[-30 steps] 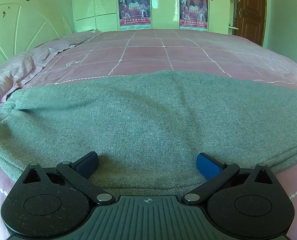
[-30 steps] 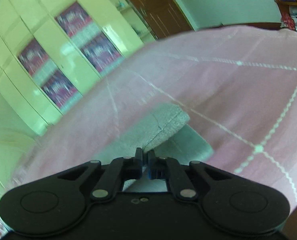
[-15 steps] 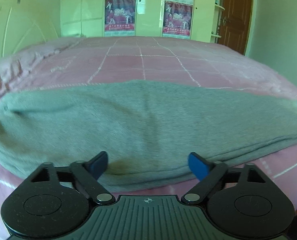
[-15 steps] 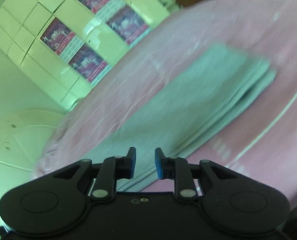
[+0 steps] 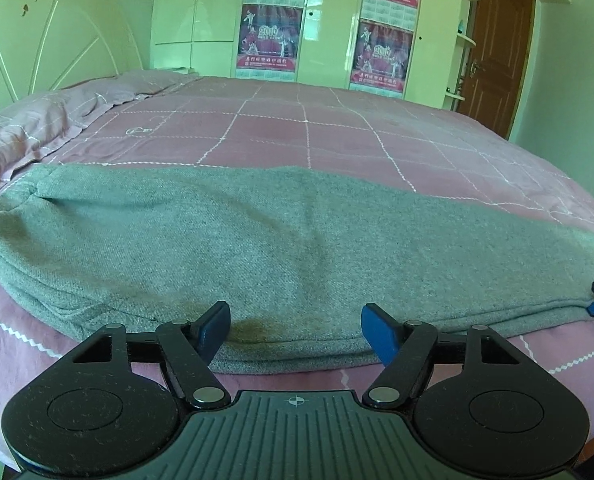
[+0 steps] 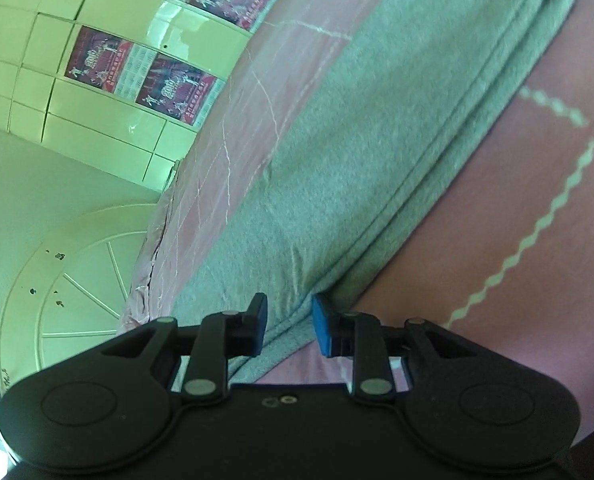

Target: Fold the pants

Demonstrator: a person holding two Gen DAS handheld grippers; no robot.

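Both grippers face the pants' (image 5: 297,248) near hem on the bed (image 5: 305,128). Left gripper (image 5: 295,326): jaws closing, still wide, hem edge between them, ungripped. Right gripper (image 6: 289,324): jaws narrowly apart, opening, straddling layered hem. Beyond the jaws, the garment's long axis runs crosswise.

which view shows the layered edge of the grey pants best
The right wrist view. The grey pants run diagonally up close, so the stacked fold lines along their near edge read clearly. The left wrist view shows more of the garment spread across the pink bedspread, but its near edge looks like a single low lip.
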